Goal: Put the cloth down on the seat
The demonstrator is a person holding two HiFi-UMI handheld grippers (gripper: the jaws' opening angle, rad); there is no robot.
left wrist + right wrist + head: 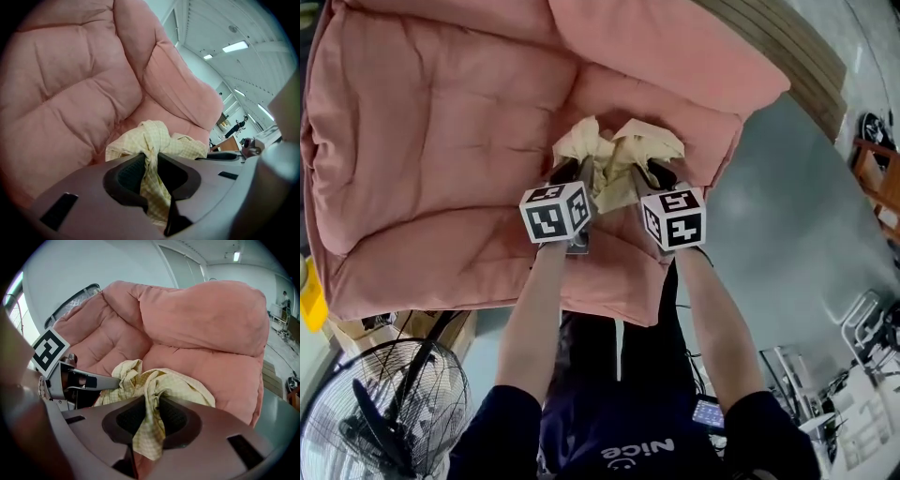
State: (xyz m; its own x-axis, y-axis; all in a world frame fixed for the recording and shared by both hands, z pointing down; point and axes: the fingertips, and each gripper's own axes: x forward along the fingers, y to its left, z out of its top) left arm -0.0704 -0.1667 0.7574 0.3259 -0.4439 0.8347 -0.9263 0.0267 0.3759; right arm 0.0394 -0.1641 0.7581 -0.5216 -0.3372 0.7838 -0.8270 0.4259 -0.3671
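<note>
Together, both grippers pinch the yellow checked cloth (617,155). The left gripper (151,157) clamps one bunched fold between its jaws, and the right gripper (157,400) clamps another (a tail of fabric hangs back behind each pair). Ahead of the jaw tips the cloth bulges, crumpled, spanning both grippers, close over the pink cushioned seat (441,150) beneath them.

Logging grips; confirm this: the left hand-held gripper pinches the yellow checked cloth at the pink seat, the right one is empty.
Wrong on the right hand-held gripper: the right gripper view shows it pinching the cloth too. The rest stands.
</note>
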